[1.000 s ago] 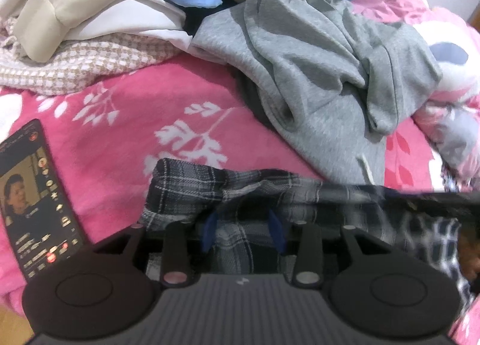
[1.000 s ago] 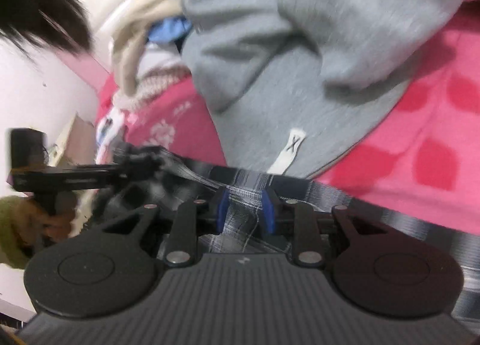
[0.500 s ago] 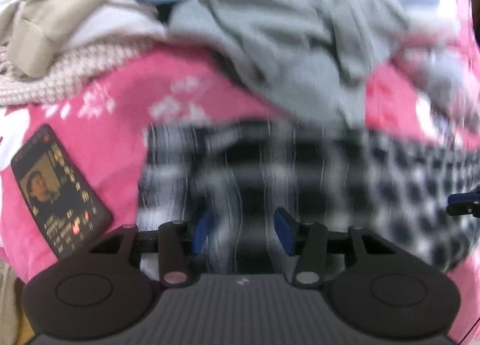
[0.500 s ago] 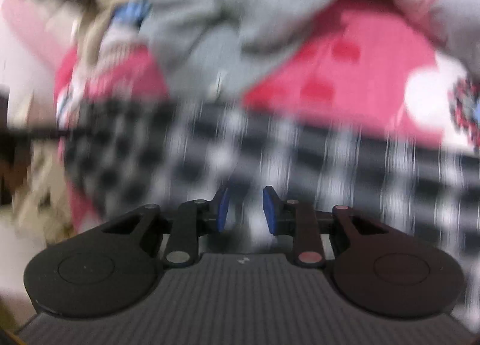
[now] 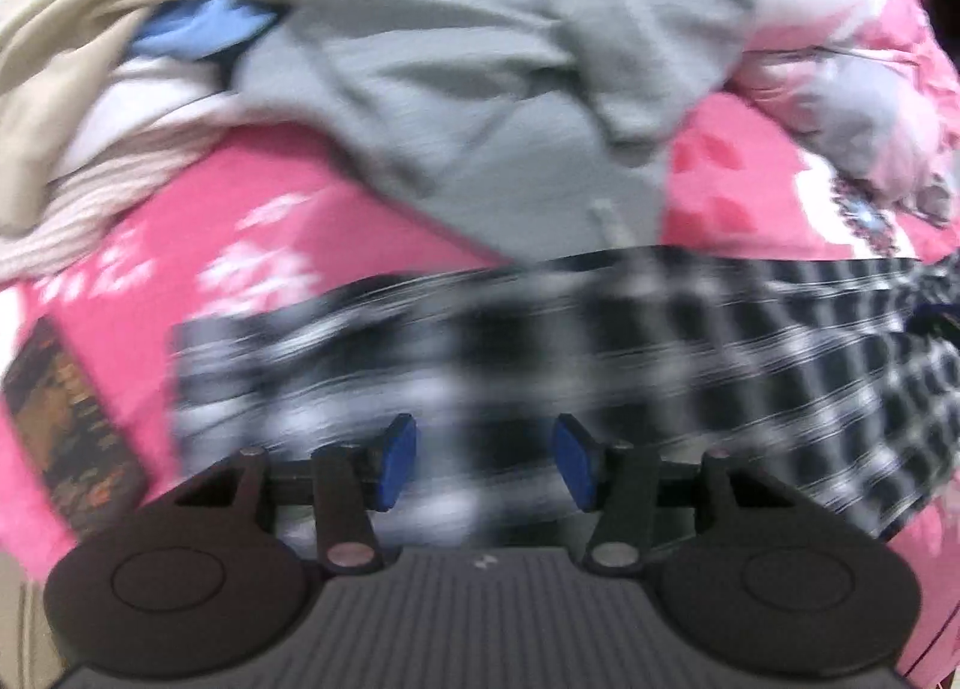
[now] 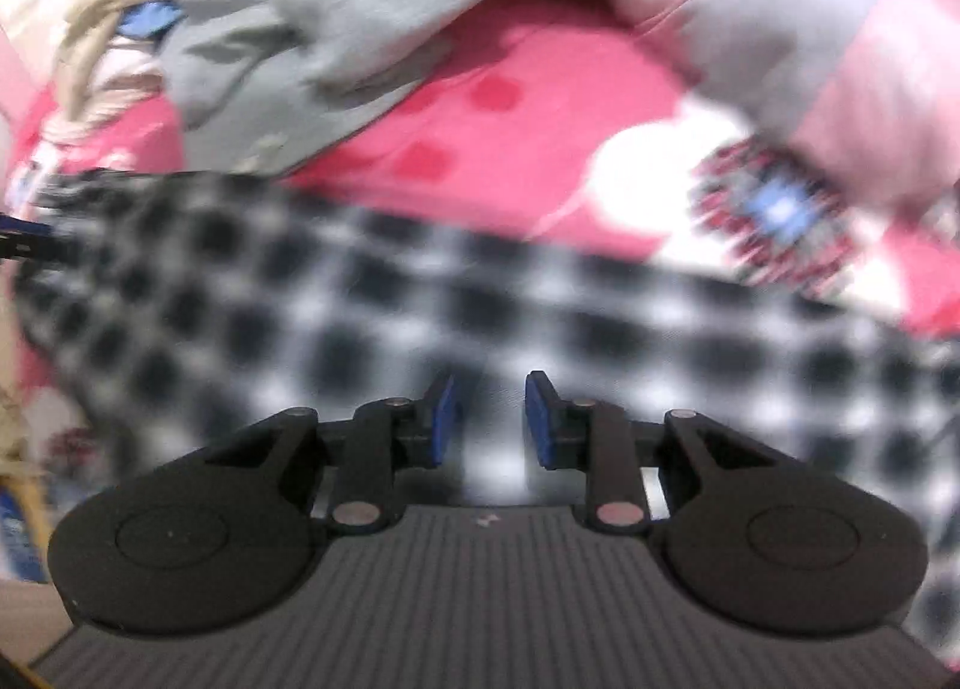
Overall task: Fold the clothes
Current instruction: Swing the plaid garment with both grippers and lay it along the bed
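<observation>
1. As both cameras blur with motion, a black-and-white plaid garment (image 5: 600, 353) lies spread in a band across the near edge of a pink floral bedspread (image 5: 288, 209), directly ahead of both tools.

2. Fingers of the left gripper (image 5: 486, 461) stand well apart, with plaid cloth showing behind the gap and nothing pinched between the blue pads.

3. Jaws of the right gripper (image 6: 489, 419) are likewise parted, more narrowly, over the same plaid cloth (image 6: 420, 329); they hold nothing.

4. Toward the far side of the bed, a grey sweatshirt (image 5: 480, 77) sprawls crumpled, just beyond the plaid piece, its lower hem close to or touching it; blur hides which.

5. At the far left corner, a heap of beige, white and blue clothing (image 5: 120, 59) sits unfolded.

6. A phone (image 5: 66, 425) with a lit screen rests near the left edge of the bed.

7. Judged from this: the plaid item looks laid out flat, but blur hides whether it is doubled over. The grey sweatshirt and the heap remain to be folded, so much of the job looks outstanding.
</observation>
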